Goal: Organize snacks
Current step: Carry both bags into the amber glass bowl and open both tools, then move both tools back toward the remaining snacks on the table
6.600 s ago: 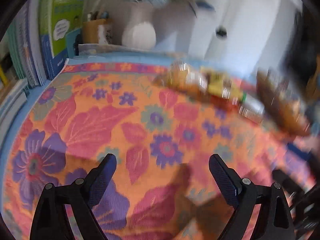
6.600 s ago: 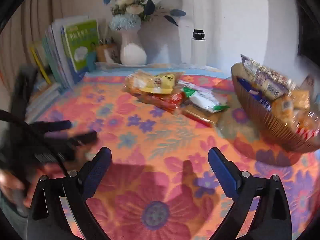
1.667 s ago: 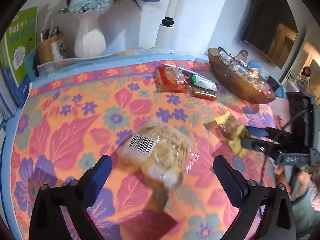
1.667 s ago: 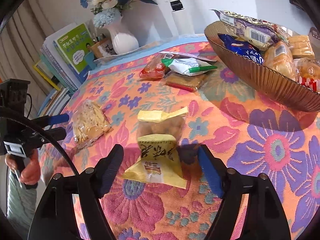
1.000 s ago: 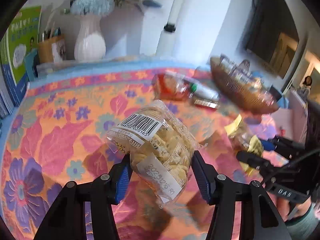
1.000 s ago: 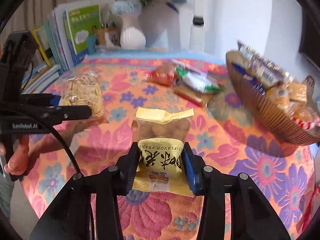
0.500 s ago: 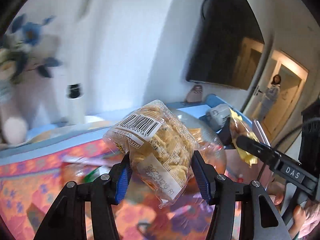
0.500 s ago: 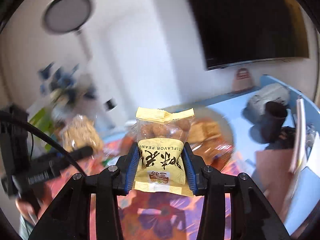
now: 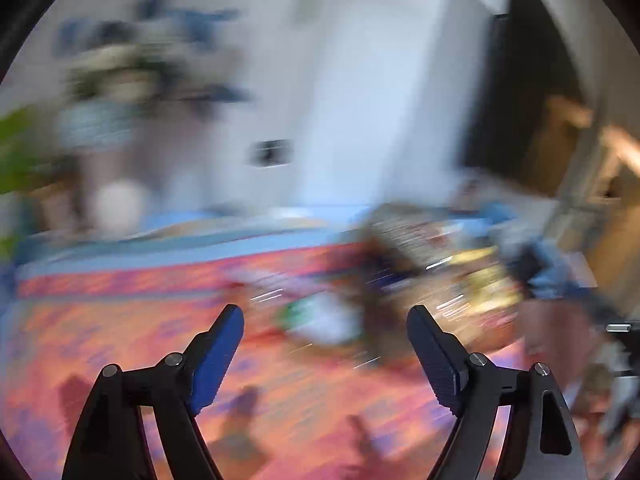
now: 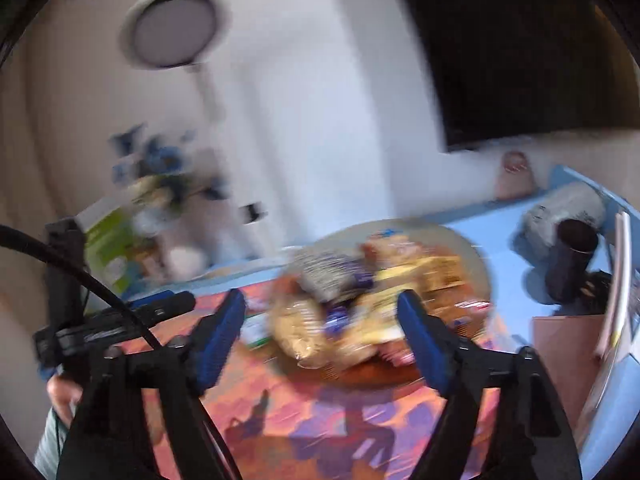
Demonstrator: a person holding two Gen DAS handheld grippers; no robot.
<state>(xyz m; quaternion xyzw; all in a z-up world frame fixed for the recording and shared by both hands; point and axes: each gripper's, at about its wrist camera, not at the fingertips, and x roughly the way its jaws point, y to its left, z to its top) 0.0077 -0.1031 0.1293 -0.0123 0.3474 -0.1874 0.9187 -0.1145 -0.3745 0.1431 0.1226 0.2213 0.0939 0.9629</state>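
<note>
Both grippers are opening with nothing between their jaws. The right gripper (image 10: 322, 336) hangs just above the near side of the snack basket (image 10: 478, 264), where packets sit heaped — a clear bag of pale biscuits (image 10: 298, 330) leans at the near-left edge, a yellow packet (image 10: 404, 276) further in. The left gripper (image 9: 326, 344) faces the floral tablecloth (image 9: 120, 344), where a white-and-green packet (image 9: 324, 318), badly blurred, lies ahead of it, left of the basket. The pile looks loose and high — in judgement, the leaning bag could slide onto the cloth if a finger clips it on withdrawal. The dark cup (image 10: 570, 258) at far right stands well apart.
</note>
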